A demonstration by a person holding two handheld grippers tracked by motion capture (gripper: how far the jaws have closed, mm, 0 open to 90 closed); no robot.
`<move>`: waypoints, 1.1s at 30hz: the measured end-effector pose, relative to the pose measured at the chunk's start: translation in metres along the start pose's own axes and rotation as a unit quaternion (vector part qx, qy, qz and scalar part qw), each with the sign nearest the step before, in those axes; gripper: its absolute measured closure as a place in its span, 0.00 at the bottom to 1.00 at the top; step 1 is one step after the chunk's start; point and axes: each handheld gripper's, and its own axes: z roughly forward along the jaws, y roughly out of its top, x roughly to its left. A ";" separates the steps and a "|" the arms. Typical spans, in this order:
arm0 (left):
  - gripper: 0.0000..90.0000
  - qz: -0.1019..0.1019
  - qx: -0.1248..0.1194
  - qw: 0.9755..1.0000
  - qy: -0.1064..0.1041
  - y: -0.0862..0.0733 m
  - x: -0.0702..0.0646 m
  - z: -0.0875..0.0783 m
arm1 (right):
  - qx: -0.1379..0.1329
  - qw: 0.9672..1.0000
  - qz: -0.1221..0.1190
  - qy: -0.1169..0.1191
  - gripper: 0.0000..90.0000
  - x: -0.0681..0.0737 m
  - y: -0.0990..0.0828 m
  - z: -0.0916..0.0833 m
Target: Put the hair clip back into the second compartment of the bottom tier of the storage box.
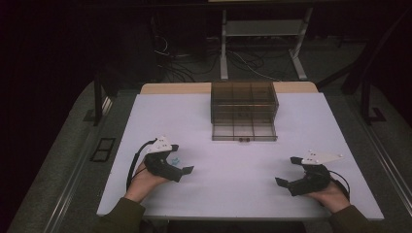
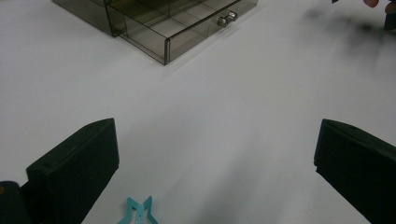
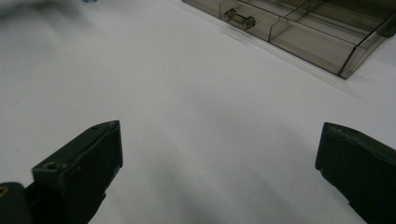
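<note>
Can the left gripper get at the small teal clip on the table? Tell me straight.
Probably yes. The left gripper stands open, and the teal clip lies on bare white table just ahead of it, between its fingers and nearer the left one. Nothing lies over it.

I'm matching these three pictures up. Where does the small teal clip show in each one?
High view: the teal clip lies on the white table, beside the left tongs.
Left gripper view: bottom edge, left of centre, between the open jaws.
Right gripper view: a teal speck at the top edge, left.
Shared landmark: the smoky drawer box with its open drawer.
</note>
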 end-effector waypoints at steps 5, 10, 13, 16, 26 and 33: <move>0.00 0.004 -0.006 1.000 -0.002 0.004 0.001 -0.001 | -0.002 1.000 -0.003 0.000 0.00 0.001 0.000 0.000; 0.00 0.002 -0.007 1.000 0.000 0.006 0.005 0.000 | -0.001 1.000 -0.003 0.001 0.00 0.001 0.000 0.000; 0.01 0.003 -0.007 1.000 0.000 0.007 0.007 0.001 | 0.000 1.000 -0.005 0.002 0.00 0.001 0.000 0.000; 0.02 0.002 -0.007 1.000 0.001 0.008 0.010 0.001 | -0.001 1.000 -0.004 0.002 0.00 0.001 0.000 0.000; 0.04 0.003 -0.009 1.000 0.008 0.011 0.017 0.002 | 0.000 1.000 -0.004 0.001 0.00 0.001 0.000 0.000; 0.10 0.003 -0.003 1.000 0.029 0.008 0.021 -0.002 | 0.000 1.000 -0.005 0.000 0.00 0.002 0.000 0.000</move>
